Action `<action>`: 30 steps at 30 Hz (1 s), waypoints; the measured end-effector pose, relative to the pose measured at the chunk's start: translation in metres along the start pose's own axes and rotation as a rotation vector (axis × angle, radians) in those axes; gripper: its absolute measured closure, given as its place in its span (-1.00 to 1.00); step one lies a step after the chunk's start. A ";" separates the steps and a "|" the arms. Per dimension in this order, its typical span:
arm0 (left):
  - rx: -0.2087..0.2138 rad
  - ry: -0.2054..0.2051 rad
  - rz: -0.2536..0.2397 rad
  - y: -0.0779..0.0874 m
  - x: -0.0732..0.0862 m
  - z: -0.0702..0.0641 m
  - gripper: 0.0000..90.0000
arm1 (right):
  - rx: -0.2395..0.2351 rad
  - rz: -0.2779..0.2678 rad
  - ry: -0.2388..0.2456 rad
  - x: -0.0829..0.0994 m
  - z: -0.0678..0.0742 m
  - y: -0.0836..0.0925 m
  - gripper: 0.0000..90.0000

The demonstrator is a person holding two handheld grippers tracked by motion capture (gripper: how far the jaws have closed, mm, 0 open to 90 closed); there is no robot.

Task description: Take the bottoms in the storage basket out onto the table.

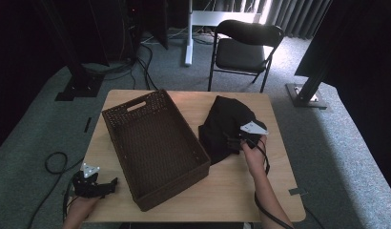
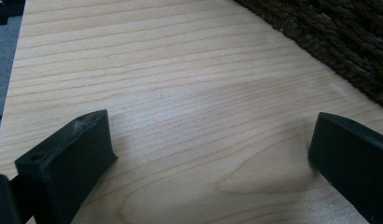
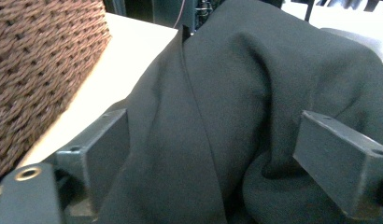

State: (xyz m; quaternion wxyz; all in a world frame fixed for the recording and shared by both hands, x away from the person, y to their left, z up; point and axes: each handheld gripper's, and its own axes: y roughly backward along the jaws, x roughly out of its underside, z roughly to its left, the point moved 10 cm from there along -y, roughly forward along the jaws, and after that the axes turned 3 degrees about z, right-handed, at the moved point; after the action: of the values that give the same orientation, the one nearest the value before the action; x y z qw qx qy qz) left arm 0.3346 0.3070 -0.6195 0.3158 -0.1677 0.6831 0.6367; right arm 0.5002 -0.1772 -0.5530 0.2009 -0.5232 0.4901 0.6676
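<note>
Right gripper, jaws wide apart, straddles the crumpled black cloth garment; left gripper gapes empty beside the brown woven basket.

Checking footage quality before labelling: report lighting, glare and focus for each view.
High view: dim room, bright glare behind the chair, black cloth nearly detail-free. Left gripper view: evenly lit table, sharp grain, soft jaw shadows. Right gripper view: blown-out top right corner, cloth folds readable, wicker basket slightly soft.

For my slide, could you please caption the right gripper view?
Open right gripper straddling a black garment on the wooden table, beside the woven basket.
</note>
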 end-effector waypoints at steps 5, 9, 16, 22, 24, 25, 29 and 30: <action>0.000 0.000 0.000 0.000 0.000 0.000 -1.00 | -0.043 -0.009 0.017 -0.001 0.003 0.008 -0.76; 0.000 0.000 0.000 0.000 0.000 0.000 -1.00 | -0.046 -0.006 0.015 -0.001 0.002 0.014 -0.76; 0.000 0.000 0.000 0.000 0.000 0.000 -1.00 | -0.073 0.009 0.040 0.003 0.007 0.023 -0.76; 0.000 0.000 0.000 0.000 0.000 0.000 -1.00 | -0.082 0.024 0.051 0.009 0.010 0.031 -0.76; 0.000 0.000 0.000 0.000 0.000 0.000 -1.00 | -0.085 0.023 0.045 0.011 0.011 0.034 -0.76; 0.000 0.000 0.000 0.000 0.000 0.000 -1.00 | -0.088 0.026 0.043 0.013 0.011 0.036 -0.76; 0.000 0.000 0.000 0.000 0.000 0.000 -1.00 | -0.094 0.037 0.046 0.020 0.013 0.041 -0.76; 0.000 0.000 0.000 0.000 0.000 0.000 -1.00 | -0.099 0.043 0.046 0.023 0.014 0.042 -0.76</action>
State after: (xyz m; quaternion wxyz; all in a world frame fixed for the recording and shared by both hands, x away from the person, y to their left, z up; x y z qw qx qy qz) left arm 0.3346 0.3070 -0.6195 0.3157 -0.1678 0.6832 0.6368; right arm 0.4514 -0.1890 -0.5548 0.1491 -0.5372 0.4718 0.6831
